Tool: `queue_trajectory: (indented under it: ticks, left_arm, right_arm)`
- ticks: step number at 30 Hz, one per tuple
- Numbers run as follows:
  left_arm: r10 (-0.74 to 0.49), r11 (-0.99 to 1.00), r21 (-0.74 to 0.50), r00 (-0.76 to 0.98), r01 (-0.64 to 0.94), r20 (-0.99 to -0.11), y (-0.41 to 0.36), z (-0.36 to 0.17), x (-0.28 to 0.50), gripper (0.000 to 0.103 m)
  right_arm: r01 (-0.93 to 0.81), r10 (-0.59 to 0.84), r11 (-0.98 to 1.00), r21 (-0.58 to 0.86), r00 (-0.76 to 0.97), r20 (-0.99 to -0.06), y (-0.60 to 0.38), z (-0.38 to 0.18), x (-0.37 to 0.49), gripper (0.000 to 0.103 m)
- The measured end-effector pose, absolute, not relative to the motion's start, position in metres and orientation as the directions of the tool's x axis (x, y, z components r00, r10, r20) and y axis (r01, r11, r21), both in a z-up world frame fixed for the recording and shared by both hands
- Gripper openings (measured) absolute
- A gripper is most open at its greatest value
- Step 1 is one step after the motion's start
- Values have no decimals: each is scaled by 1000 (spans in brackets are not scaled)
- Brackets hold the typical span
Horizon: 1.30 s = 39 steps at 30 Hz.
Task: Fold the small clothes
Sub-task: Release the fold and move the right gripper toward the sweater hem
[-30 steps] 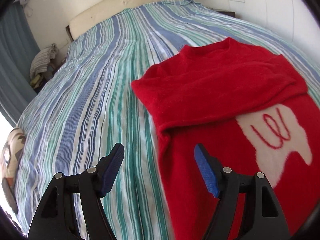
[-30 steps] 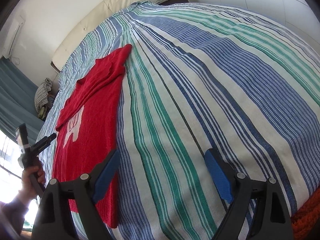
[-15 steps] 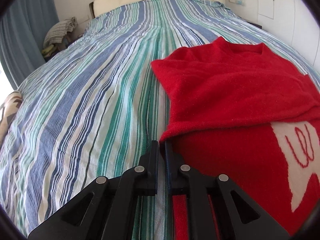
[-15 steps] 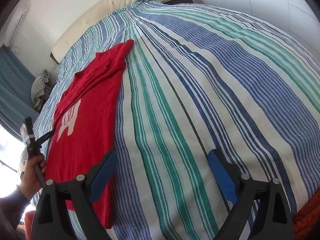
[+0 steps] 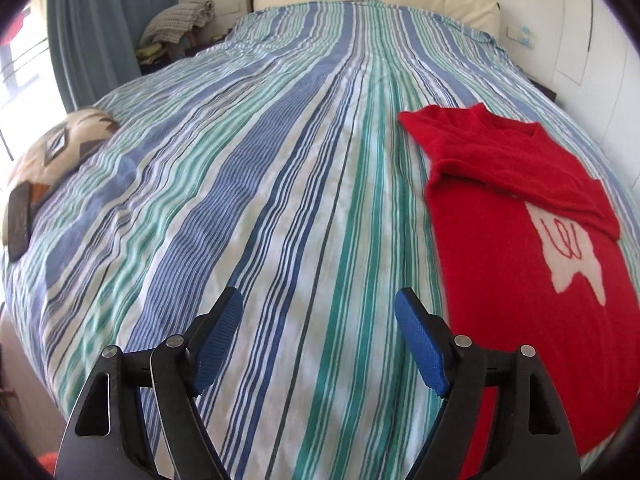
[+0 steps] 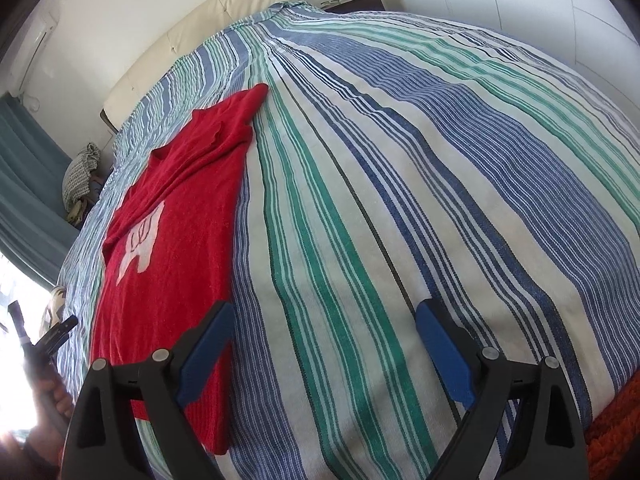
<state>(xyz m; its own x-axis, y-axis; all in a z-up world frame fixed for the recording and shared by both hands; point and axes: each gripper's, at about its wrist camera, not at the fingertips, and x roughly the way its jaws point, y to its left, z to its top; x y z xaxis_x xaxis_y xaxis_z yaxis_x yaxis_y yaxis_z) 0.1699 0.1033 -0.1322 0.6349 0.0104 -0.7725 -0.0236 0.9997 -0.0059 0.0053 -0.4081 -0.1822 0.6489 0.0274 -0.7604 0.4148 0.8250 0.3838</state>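
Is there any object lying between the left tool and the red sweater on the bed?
Nothing visible does. The left tool hangs open over the striped bedspread, and the red sweater lies just to its right, with only flat cover between them. The patterned cushion sits far off on the other side.

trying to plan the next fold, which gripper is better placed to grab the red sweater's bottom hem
Probably the right gripper: its open jaws sit at the red sweater's near hem, one finger over the fabric. The left gripper, also open, hovers over bare bedspread beside the sweater.
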Motion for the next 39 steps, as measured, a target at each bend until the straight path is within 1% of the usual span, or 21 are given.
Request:
queue_trajectory:
  ticks: [5,9,14,19,33,39]
  left_arm:
    - [-86,994,-113,640,-1,-764,93,-127,119,87]
    - [-128,991,-126,618,48,-776,77,-134,103,88]
    - [-109,994,-84,623,68,-775,72,-137,95,88]
    - [-104,994,-94,626,49,-773,77,-140,93,88]
    - [-73,997,-61,635,40,-769,77,-148,92,88]
    - [-74,997,-69,657,34,-750,80,-141,90,88]
  right_arm:
    - [409,-14,854,322,636,-772,-401,-183,6,92]
    - [398,-39,875,276,627,-778,-395,-184,7,92]
    - [390,-37,878,277,633,-773,-395,-186,5,92]
    - [385,-42,884,266,632,-774,-394,-187,5,92]
    - [378,-53,893,244,627,-777,-390,-187,7,94]
    - [375,-61,898,229,622,-780,-388,-187,8,94]
